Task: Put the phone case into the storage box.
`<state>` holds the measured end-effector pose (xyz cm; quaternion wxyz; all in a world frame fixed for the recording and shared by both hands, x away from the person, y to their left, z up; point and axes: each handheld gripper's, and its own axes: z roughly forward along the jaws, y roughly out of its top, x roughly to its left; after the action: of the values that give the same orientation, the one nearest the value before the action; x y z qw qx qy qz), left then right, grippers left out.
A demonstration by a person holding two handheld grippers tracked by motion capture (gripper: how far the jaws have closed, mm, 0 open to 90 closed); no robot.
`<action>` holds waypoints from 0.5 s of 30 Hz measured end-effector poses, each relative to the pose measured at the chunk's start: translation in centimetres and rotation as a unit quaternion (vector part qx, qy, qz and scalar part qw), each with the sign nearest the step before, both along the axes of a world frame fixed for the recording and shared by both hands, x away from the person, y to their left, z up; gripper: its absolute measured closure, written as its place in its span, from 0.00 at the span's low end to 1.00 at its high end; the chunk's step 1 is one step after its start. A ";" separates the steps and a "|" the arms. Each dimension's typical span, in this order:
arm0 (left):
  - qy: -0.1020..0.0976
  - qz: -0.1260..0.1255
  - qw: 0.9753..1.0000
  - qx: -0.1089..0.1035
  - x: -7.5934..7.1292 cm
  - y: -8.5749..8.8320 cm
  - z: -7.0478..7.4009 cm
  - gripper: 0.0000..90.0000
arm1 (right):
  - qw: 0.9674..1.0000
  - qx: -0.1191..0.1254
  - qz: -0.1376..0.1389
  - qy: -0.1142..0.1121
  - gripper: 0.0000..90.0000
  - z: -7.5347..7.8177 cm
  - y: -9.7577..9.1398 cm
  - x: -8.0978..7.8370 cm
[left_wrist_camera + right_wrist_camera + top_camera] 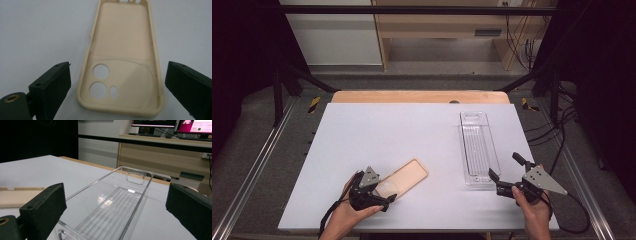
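A beige phone case (pixel 406 176) lies inside-up on the white table top (pixel 382 130), near the front left. In the left gripper view the phone case (pixel 122 50) shows its camera holes at the near end, and that end sits between the jaws of my left gripper (pixel 117 83) without touching either. My left gripper (pixel 379 187) is open. A clear plastic tray (pixel 479 145) lies lengthwise at the right, with nothing in it. My right gripper (pixel 504 166) is open just off the tray's near right corner. In the right gripper view the tray (pixel 147 185) stretches away between the jaws of my right gripper (pixel 116 202).
Beyond the table's far edge stand a wooden bench (pixel 462 25) and cables (pixel 557 125) on the floor. Black frame bars (pixel 412 9) run along the back and sides. Monitors (pixel 175 123) show in the right gripper view.
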<state>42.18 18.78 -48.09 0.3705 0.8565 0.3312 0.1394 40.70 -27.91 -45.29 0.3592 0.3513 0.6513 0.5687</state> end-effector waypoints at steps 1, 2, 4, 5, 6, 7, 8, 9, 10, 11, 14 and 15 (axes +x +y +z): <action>0.000 0.000 1.000 0.000 0.0 0.0 0.0 0.06 | 1.000 0.000 0.000 0.000 0.03 0.0 0.0 0.0; 0.003 -0.003 1.000 0.009 0.1 -0.2 -0.2 0.06 | 1.000 -0.005 0.003 -0.001 0.03 0.0 0.1 0.0; 0.007 -0.003 1.000 0.014 0.2 -0.3 -0.3 0.06 | 1.000 -0.008 0.003 0.000 0.03 0.0 0.2 0.0; 0.009 -0.005 1.000 0.016 0.3 -0.2 -0.2 0.06 | 1.000 -0.008 0.005 0.002 0.03 -0.1 0.2 0.0; 0.010 -0.005 1.000 0.016 0.3 -0.2 -0.3 0.06 | 1.000 -0.009 0.006 0.002 0.03 -0.1 0.1 0.1; 0.012 -0.003 1.000 0.017 0.3 -0.2 -0.4 0.06 | 1.000 -0.008 0.006 0.003 0.03 -0.1 0.1 0.1; 0.014 -0.003 1.000 0.019 0.3 -0.2 -0.5 0.05 | 1.000 -0.006 0.006 0.003 0.03 -0.1 0.1 0.1; 0.014 -0.005 1.000 0.023 0.3 -0.2 -0.6 0.05 | 1.000 -0.004 0.008 0.003 0.03 -0.1 0.1 0.1; 0.014 -0.005 1.000 0.023 0.3 -0.2 -0.6 0.05 | 1.000 -0.004 0.008 0.003 0.03 -0.1 0.1 0.1; 0.011 -0.008 1.000 0.024 0.3 -0.3 -0.7 0.04 | 1.000 -0.005 0.008 0.004 0.03 -0.1 0.2 0.1; 0.010 -0.009 1.000 0.024 0.4 -0.3 -0.7 0.04 | 1.000 -0.008 0.009 0.004 0.03 -0.1 0.3 0.0; 0.010 -0.012 1.000 0.023 0.5 -0.4 -0.7 0.03 | 1.000 -0.010 0.009 0.004 0.03 -0.1 0.4 0.0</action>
<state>42.70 18.43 -48.81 0.3488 0.8702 0.3210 0.1341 40.71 -27.52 -45.35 0.3553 0.3440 0.6612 0.5642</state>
